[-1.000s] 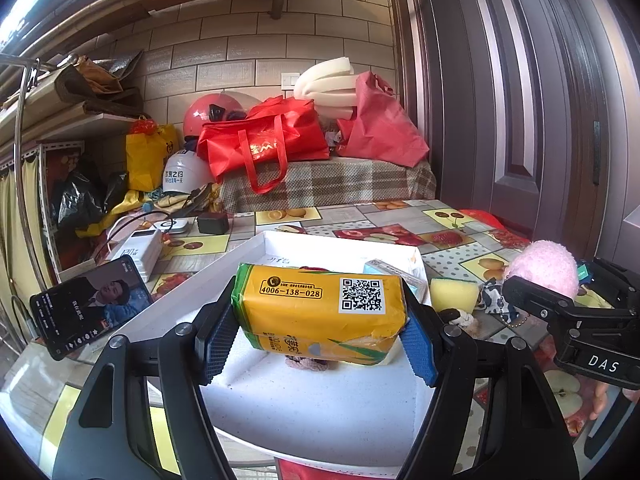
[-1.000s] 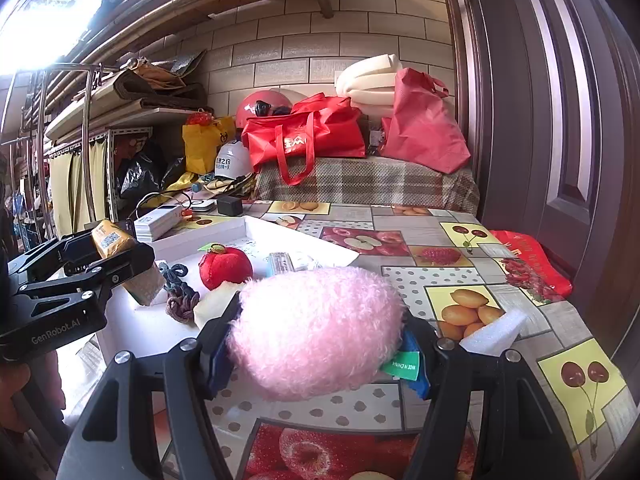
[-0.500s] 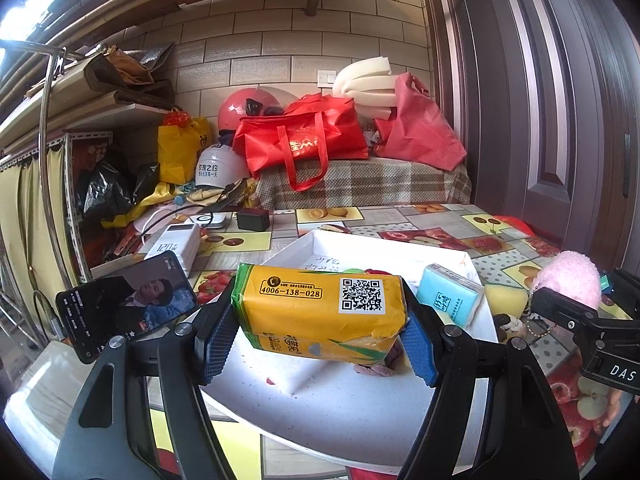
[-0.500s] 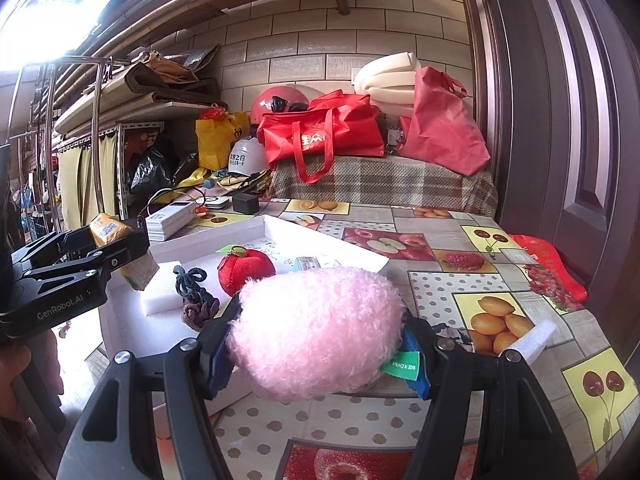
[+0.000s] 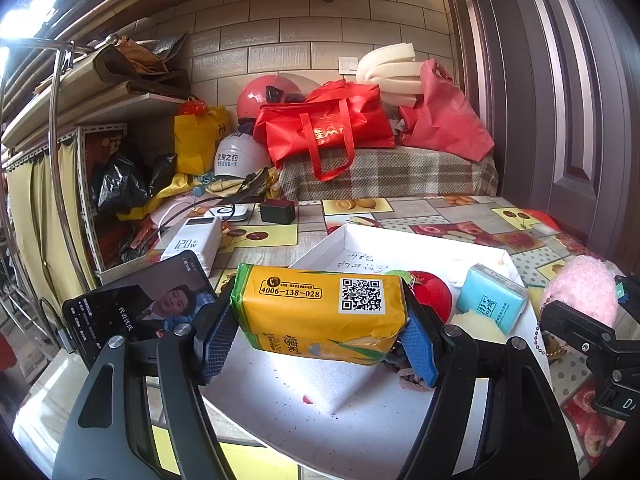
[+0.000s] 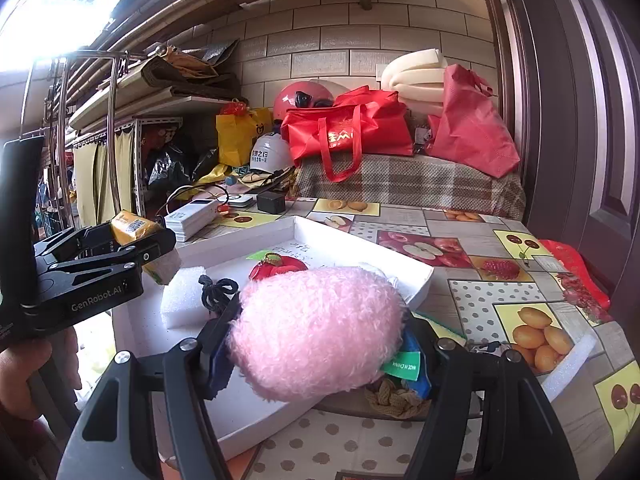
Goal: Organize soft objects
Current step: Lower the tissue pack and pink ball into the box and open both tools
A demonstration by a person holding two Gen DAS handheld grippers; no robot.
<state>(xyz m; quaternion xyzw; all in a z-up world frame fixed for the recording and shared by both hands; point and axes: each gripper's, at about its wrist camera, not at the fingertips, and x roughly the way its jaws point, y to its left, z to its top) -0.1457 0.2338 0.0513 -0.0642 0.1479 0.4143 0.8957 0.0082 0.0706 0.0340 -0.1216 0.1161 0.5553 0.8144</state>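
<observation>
Over the white tray (image 5: pixel 344 240) on the counter (image 6: pixel 460 296), the left gripper (image 5: pixel 320 334) clamps a yellow pack (image 5: pixel 320 312), the right gripper (image 6: pixel 320 344) a pink plush (image 6: pixel 316 332) (both soft). Lower each onto bare tray floor, clear of the apple (image 5: pixel 432 292), before loosening the jaws.

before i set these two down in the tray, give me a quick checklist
1. Left claw grips the yellow tissue pack firmly between both pads: ok.
2. Right claw holds the pink plush: ok.
3. White tray has bare floor for the pack near its front: ok.
4. Room for the plush beside the red apple toy and blue tissue pack: cannot tell.
5. Claws apart from each other: ok.
6. Phone at the tray's left edge out of the path: cannot tell.
</observation>
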